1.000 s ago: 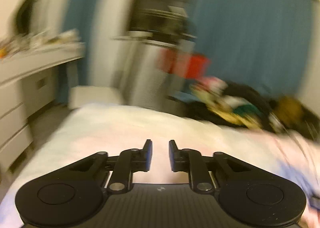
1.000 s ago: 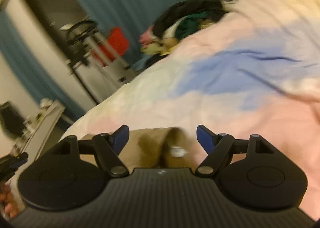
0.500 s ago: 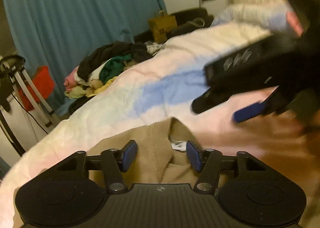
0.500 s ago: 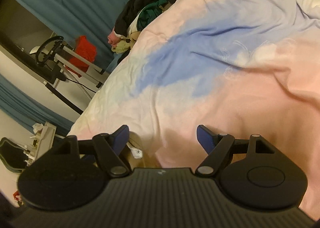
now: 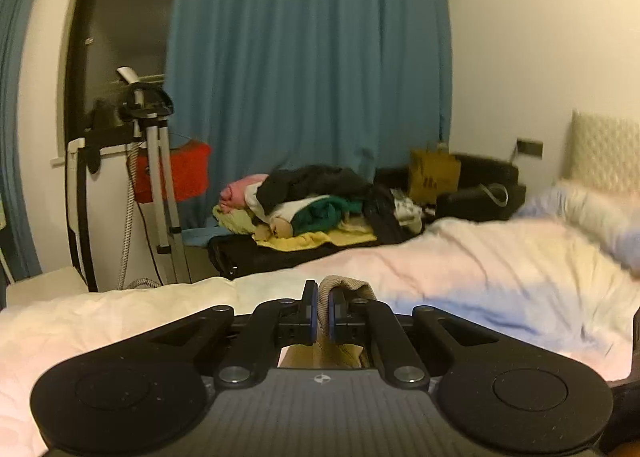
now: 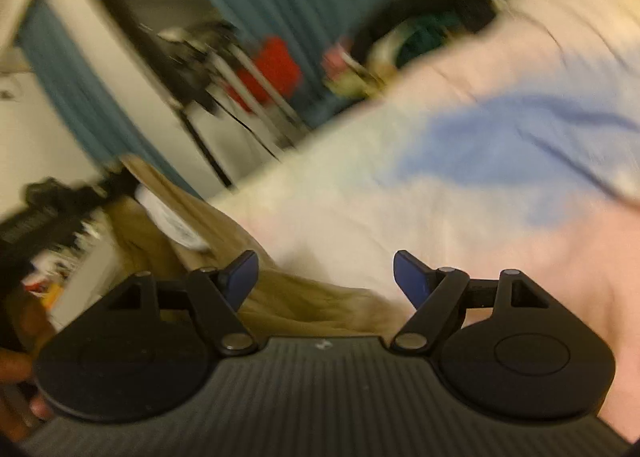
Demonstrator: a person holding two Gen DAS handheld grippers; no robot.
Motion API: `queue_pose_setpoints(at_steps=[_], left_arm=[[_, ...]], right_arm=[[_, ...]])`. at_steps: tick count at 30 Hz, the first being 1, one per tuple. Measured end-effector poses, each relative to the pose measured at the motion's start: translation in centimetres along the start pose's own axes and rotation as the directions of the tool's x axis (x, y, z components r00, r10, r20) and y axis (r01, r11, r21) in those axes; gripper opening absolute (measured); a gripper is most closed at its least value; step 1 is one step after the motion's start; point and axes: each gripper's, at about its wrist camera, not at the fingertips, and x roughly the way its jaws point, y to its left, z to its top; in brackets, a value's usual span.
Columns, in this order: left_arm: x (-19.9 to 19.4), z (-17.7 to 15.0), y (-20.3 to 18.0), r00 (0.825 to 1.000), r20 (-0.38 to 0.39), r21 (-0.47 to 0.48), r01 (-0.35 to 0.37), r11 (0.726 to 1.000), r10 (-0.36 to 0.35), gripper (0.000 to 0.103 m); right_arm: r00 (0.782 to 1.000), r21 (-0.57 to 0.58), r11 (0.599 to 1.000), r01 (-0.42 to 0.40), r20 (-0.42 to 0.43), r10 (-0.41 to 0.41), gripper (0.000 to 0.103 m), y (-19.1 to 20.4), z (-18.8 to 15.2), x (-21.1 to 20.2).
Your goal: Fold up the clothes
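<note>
One tan, soft ribbed-knit garment (image 5: 345, 285) is the thing to fold, and it sits pinched at a folded edge between the closed jaws of the left gripper (image 5: 323, 311), raised over the near edge of the bed. In the right wrist view the same cloth (image 6: 280, 297) trails loosely from the upper left down to the pastel pink, blue and cream duvet (image 6: 460, 161), with a white label (image 6: 172, 221) showing near its neck. The right gripper (image 6: 325, 275) hangs over that slack part with its jaws spread wide, holding nothing.

By its drape, I judge the garment light, limp and not slippery; it will sag and bunch unless it is held at two points, so a shoulder seam or the hem corner opposite the left grip looks the best second hold. The picture is blurred, so the exact edge is hard to pick out.

Beyond the bed lie a heap of mixed clothes (image 5: 316, 205), a silver-legged garment steamer stand (image 5: 154, 177), a red fabric box (image 5: 176, 171), a yellow paper bag (image 5: 434, 177) and teal curtains (image 5: 312, 49). None of these stand in the way; only the rumpled duvet could drag at the cloth
</note>
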Motion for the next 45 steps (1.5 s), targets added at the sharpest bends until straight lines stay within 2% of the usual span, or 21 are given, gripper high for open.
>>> queue_pose_setpoints(at_steps=[2,5,8,11,13,14,16,18,19,22,23,27,29,31,33,35,37,39,41,43,45], left_arm=[[-1.7,0.7,1.0,1.000,0.011,-0.040,-0.005,0.999,0.005,0.005],[-3.8,1.1,2.2,0.999,0.036,-0.095,0.027,0.995,-0.023,0.005],[-6.3,1.5,2.4,0.996,0.084,-0.106,0.044,0.993,-0.036,0.005],[-8.3,2.2,3.1,0.986,0.167,-0.129,0.021,0.991,0.001,0.005],[-9.6,2.8,4.3,0.978,0.209,-0.172,0.015,0.985,0.021,0.005],[-10.0,3.0,4.9,0.974,0.222,-0.194,0.010,0.981,0.034,0.005],[-10.9,3.5,6.3,0.967,0.247,-0.238,0.001,0.971,0.060,0.005],[-11.5,4.0,7.5,0.963,0.260,-0.266,0.007,0.964,0.065,0.005],[-11.7,4.1,7.9,0.963,0.263,-0.276,0.015,0.961,0.061,0.005],[-12.3,4.4,8.9,0.965,0.261,-0.289,0.053,0.956,0.026,0.005],[-12.4,4.5,9.0,0.966,0.258,-0.281,0.066,0.958,0.009,0.005],[-12.4,4.5,8.8,0.968,0.249,-0.266,0.085,0.960,-0.017,0.005],[-12.3,4.2,8.6,0.972,0.235,-0.260,0.094,0.961,-0.031,0.005],[-12.3,3.6,8.4,0.976,0.212,-0.248,0.094,0.964,-0.041,0.005],[-12.2,2.9,8.2,0.982,0.183,-0.237,0.089,0.967,-0.045,0.005],[-12.1,1.9,8.0,0.990,0.133,-0.232,0.074,0.970,-0.044,0.005],[-11.9,1.0,8.0,0.995,0.094,-0.231,0.060,0.971,-0.039,0.005],[-11.9,0.2,8.2,0.998,0.062,-0.234,0.045,0.971,-0.032,0.005],[-11.7,-0.6,8.6,0.999,0.034,-0.245,0.036,0.969,-0.028,0.006],[-11.7,-1.6,9.0,1.000,-0.004,-0.269,0.027,0.963,-0.030,0.006],[-11.8,-2.5,9.3,0.999,-0.044,-0.292,0.016,0.956,-0.030,0.008]], right_arm=[[0.997,-0.057,0.997,-0.059,0.054,0.062,0.077,1.6,0.2,-1.0],[0.994,-0.172,0.982,-0.080,0.054,0.090,0.077,4.3,-0.1,-0.9],[0.996,-0.248,0.969,-0.022,0.076,0.042,0.076,6.1,-0.5,-0.3],[0.995,-0.198,0.978,0.062,0.083,-0.046,0.077,5.5,-0.4,-0.1],[0.996,-0.176,0.981,0.077,0.057,-0.068,0.078,4.7,-0.5,-0.5],[0.997,-0.184,0.981,0.070,0.049,-0.062,0.082,4.5,-0.6,-0.7],[0.998,-0.237,0.970,0.055,0.016,-0.053,0.083,4.9,-0.8,-1.5],[0.999,-0.343,0.938,0.043,-0.005,-0.047,0.083,5.9,-0.9,-2.4],[0.999,-0.435,0.899,0.045,0.001,-0.050,0.083,6.8,-1.1,-3.0],[0.988,-0.599,0.786,0.152,0.082,-0.129,0.083,8.9,-2.2,-4.1],[0.984,-0.591,0.787,0.179,0.109,-0.142,0.083,9.1,-2.4,-4.3],[0.969,-0.347,0.920,0.180,0.223,-0.105,0.083,7.5,-2.2,-5.4],[0.960,-0.245,0.947,0.207,0.237,-0.149,0.083,6.6,-2.1,-4.8],[0.959,-0.211,0.945,0.249,0.189,-0.210,0.083,6.1,-2.0,-3.3],[0.954,-0.251,0.920,0.300,0.071,-0.292,0.083,5.7,-2.4,-1.1],[0.949,-0.273,0.919,0.285,-0.052,-0.310,0.083,5.1,-3.1,0.3],[0.947,-0.238,0.927,0.289,-0.072,-0.313,0.083,4.6,-3.4,0.4],[0.950,-0.172,0.936,0.308,0.003,-0.312,0.083,4.4,-3.1,-0.7],[0.958,-0.113,0.954,0.278,0.105,-0.267,0.083,4.4,-2.4,-2.4],[0.940,-0.103,0.954,0.281,0.231,-0.252,0.083,5.0,-1.6,-3.7],[0.920,-0.116,0.952,0.282,0.314,-0.234,0.083,5.3,-1.5,-4.7]])
